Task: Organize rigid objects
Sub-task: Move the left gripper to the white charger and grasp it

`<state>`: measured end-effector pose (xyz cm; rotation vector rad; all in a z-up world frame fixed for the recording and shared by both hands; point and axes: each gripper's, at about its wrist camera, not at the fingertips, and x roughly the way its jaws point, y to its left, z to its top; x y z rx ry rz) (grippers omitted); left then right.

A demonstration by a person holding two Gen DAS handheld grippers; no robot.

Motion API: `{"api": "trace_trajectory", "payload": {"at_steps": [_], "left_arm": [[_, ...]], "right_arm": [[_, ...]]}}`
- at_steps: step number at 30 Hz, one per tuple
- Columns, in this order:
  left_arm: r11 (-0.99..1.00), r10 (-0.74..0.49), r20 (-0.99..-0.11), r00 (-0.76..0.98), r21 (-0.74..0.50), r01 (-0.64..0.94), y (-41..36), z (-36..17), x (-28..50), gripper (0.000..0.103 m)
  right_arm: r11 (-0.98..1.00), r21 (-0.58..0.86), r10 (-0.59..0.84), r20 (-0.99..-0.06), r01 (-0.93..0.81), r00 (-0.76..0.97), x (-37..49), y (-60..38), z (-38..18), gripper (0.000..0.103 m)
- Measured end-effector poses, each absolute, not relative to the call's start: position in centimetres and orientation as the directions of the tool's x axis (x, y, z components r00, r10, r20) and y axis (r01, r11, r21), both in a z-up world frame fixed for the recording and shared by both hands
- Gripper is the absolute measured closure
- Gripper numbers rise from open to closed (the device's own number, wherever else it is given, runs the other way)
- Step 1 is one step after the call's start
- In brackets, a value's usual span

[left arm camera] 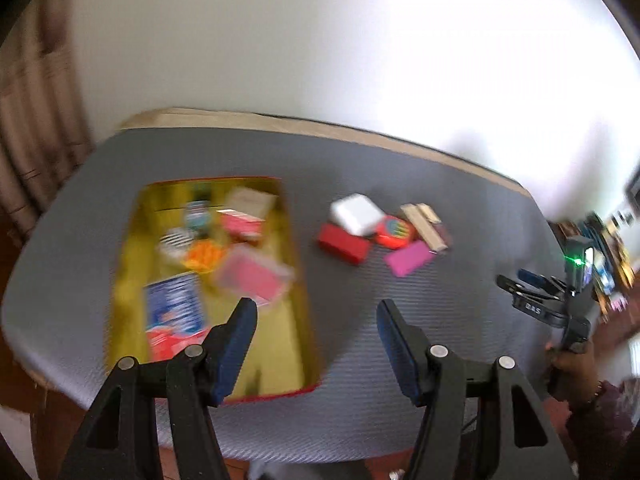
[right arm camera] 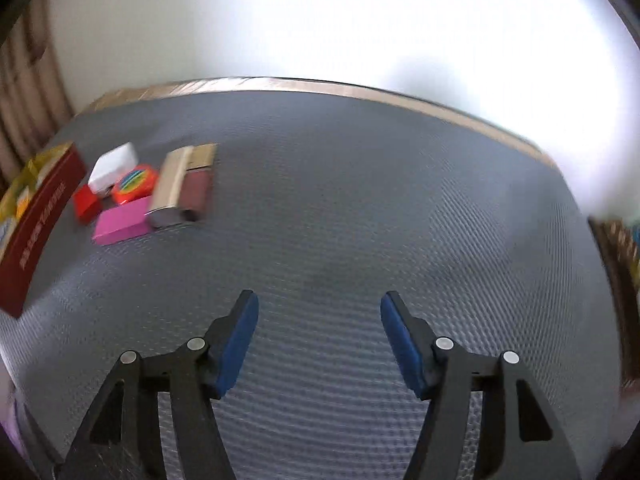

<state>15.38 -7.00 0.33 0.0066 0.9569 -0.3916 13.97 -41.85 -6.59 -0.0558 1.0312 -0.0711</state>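
Note:
A red box with a yellow lining (left arm camera: pixel 294 332) lies on the grey mat and holds several small boxes and cards. To its right is a cluster: a white box (left arm camera: pixel 358 214), a red box (left arm camera: pixel 344 244), an orange round tin (left arm camera: pixel 394 232), a pink box (left arm camera: pixel 410 258) and wooden blocks (left arm camera: pixel 426 222). My left gripper (left arm camera: pixel 316 332) is open and empty above the box's right edge. My right gripper (right arm camera: pixel 319 328) is open and empty over bare mat, right of the same cluster (right arm camera: pixel 132 216). It also shows in the left wrist view (left arm camera: pixel 520 280) at the far right.
The grey ribbed mat (right arm camera: pixel 360 200) covers a wooden table against a white wall. A curtain (left arm camera: pixel 32 128) hangs at the left. Shelves with cluttered items (left arm camera: pixel 608 248) stand at the far right. The red box's outer side (right arm camera: pixel 36 232) shows at the left of the right wrist view.

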Motion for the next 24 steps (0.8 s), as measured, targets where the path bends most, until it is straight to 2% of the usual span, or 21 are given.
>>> {"api": "trace_trajectory", "payload": {"at_steps": [2,7,12,13,15,21,24], "left_arm": [[0.909,-0.345,-0.808,0.478,-0.161,0.383,-9.5,-0.1,17.3,0.039],[0.836,-0.364,-0.835,0.413,-0.098,0.541,-14.4,-1.0,21.7,0.039],[0.705,-0.329,-0.884,0.333,0.004,0.709,-18.3,-2.7,25.9,0.039],[0.688,-0.319,-0.897,0.305,0.002,0.726,-18.8,-3.2,27.0,0.039],[0.642,-0.338,-0.922,0.187,-0.081,0.762,-19.6,-4.1,28.8,0.039],[0.605,-0.265,-0.953,0.144,-0.048,0.795,-21.0,-5.9,32.0,0.039],[0.578,-0.247,-0.965,0.087,-0.075,0.812,-21.3,-7.0,33.2,0.039]], "right_arm": [[0.998,-0.038,-0.059,-0.857,0.051,0.512,13.7,-43.2,-7.0,0.04],[0.998,0.044,0.013,-0.847,0.046,0.532,13.1,-44.6,-7.6,0.025],[0.993,0.111,0.074,-0.839,0.036,0.54,12.9,-45.5,-7.4,0.019],[0.992,0.123,0.084,-0.836,0.035,0.542,12.8,-45.8,-7.3,0.019],[0.99,0.133,0.093,-0.833,0.035,0.545,12.6,-46.0,-7.1,0.018],[0.991,0.132,0.101,-0.838,0.02,0.536,12.4,-45.6,-7.4,0.011],[0.992,0.13,0.104,-0.842,0.012,0.53,12.6,-45.3,-7.6,0.007]]}}
